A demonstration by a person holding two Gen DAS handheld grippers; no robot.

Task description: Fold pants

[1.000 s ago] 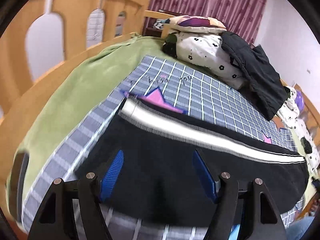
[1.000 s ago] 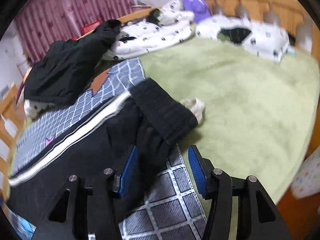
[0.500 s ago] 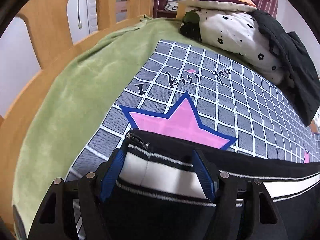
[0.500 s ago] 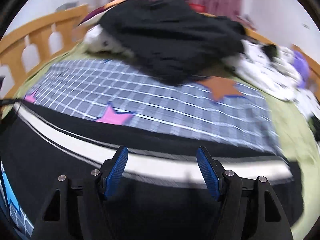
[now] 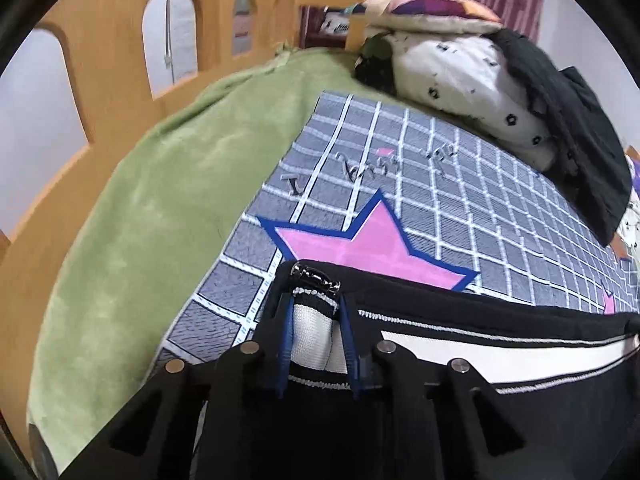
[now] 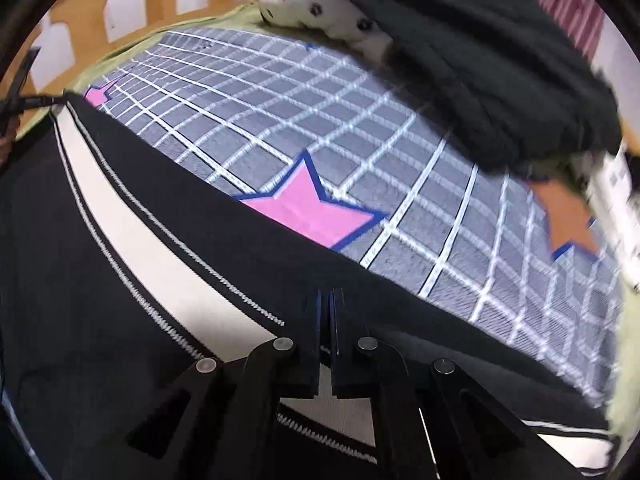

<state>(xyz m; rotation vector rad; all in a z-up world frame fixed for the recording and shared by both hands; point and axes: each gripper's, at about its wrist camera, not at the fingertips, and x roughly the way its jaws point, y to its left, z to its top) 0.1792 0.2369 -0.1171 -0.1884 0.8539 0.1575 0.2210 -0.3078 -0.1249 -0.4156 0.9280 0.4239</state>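
Observation:
The black pants (image 5: 500, 420) with a white side stripe (image 5: 480, 354) lie flat on a grey checked blanket (image 5: 460, 200). My left gripper (image 5: 314, 308) is at their far left corner, beside a metal fitting (image 5: 316, 278). Its jaws are closing, and the blue pads press on the bunched white stripe. In the right wrist view the pants (image 6: 80, 280) run along the blanket's (image 6: 320, 100) near edge. My right gripper (image 6: 329, 300) has its jaws together, pinching the pants' black upper edge near a pink star (image 6: 312, 208).
A green sheet (image 5: 140, 220) covers the bed left of the blanket, bounded by a wooden rail (image 5: 100, 80). A heap of white spotted bedding (image 5: 460, 76) and a dark garment (image 5: 580, 140) lies at the back, close above the right gripper's view (image 6: 480, 40).
The left gripper slid to the pants' corner and shut on the white stripe. The right gripper swung along the pants, rolled over, and shut on their upper edge.

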